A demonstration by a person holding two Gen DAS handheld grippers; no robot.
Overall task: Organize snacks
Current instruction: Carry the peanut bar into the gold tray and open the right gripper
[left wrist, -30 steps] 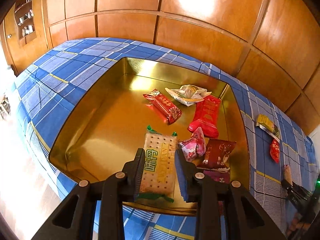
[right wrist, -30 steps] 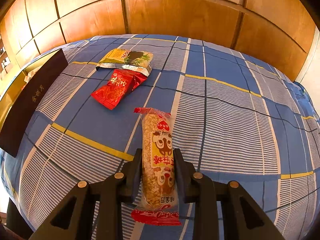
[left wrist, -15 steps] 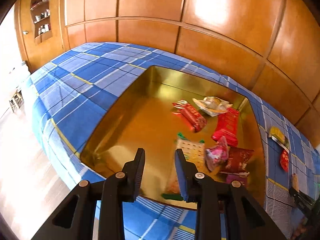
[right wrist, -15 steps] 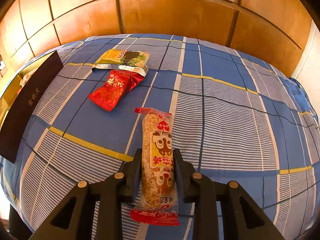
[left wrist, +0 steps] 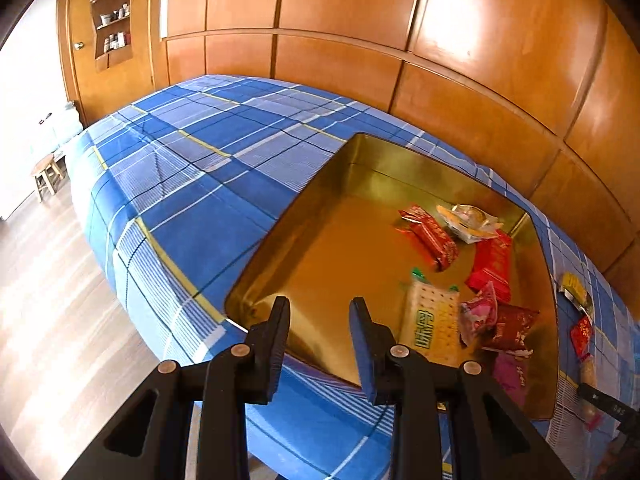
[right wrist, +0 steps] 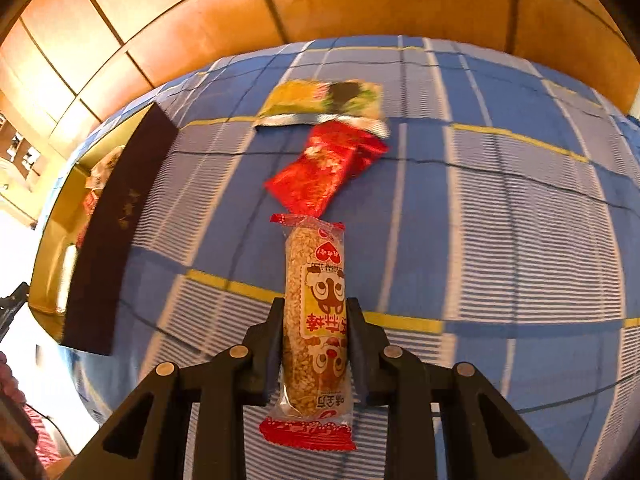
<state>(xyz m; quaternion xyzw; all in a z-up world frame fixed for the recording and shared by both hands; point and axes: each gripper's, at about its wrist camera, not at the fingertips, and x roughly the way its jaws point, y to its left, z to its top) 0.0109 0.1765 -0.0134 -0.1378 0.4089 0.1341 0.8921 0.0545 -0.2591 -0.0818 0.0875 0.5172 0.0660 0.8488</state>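
A gold tin box (left wrist: 280,276) lies on the blue plaid cloth and holds several snack packets at its right side. Among them is a cream cracker packet (left wrist: 432,322) with green lettering. My left gripper (left wrist: 320,308) is open and empty, above the box's near edge, left of the cracker packet. My right gripper (right wrist: 315,312) is shut on a puffed-rice bar (right wrist: 316,316) in a clear wrapper with red ends, held above the cloth. A red packet (right wrist: 326,168) and a yellow-green packet (right wrist: 320,102) lie on the cloth beyond it.
The box's dark lid (right wrist: 116,232) leans against the gold box (right wrist: 52,264) at the left of the right wrist view. Wood-panelled walls (left wrist: 400,48) run behind the table. The table's near edge drops to a wooden floor (left wrist: 52,320); a small stool (left wrist: 46,172) stands at far left.
My left gripper let go of the cracker packet, which now lies in the box, and drew back to the left. My right gripper lifted the rice bar off the cloth.
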